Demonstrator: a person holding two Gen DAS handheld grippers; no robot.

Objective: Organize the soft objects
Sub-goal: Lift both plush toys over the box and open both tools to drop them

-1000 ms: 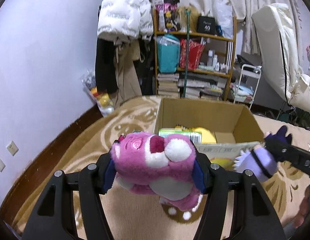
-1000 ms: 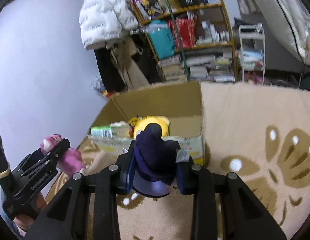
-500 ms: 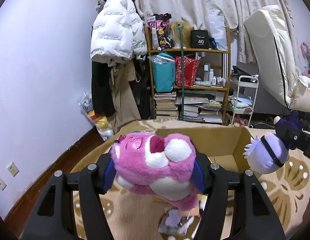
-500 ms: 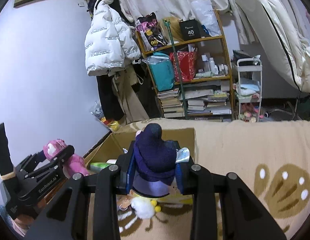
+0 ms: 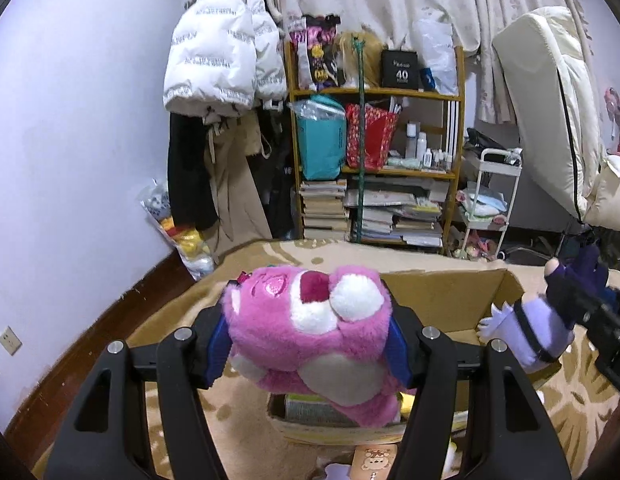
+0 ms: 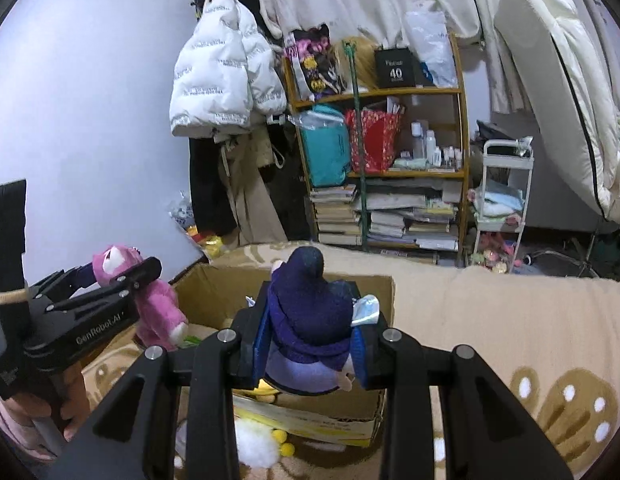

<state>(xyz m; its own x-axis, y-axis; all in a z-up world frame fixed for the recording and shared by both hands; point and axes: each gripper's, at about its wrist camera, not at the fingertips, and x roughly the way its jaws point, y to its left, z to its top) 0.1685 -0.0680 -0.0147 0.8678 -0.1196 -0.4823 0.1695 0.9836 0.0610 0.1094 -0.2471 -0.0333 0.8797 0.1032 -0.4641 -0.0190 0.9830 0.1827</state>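
Left gripper [image 5: 308,344] clamped on the pink plush bear [image 5: 310,324], held in the air over the near edge of the open cardboard box [image 5: 450,304]. Right gripper [image 6: 310,344] clamped on the purple plush doll [image 6: 308,320], also above the box, right of the bear. Box sits on the beige patterned rug [image 6: 510,328].

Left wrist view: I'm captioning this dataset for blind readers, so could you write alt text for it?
The left gripper clamps a pink plush bear above an open cardboard box on a beige patterned rug. At the right edge, the right gripper holds a purple plush toy. Behind stand a cluttered wooden shelf and a hanging white puffer jacket.
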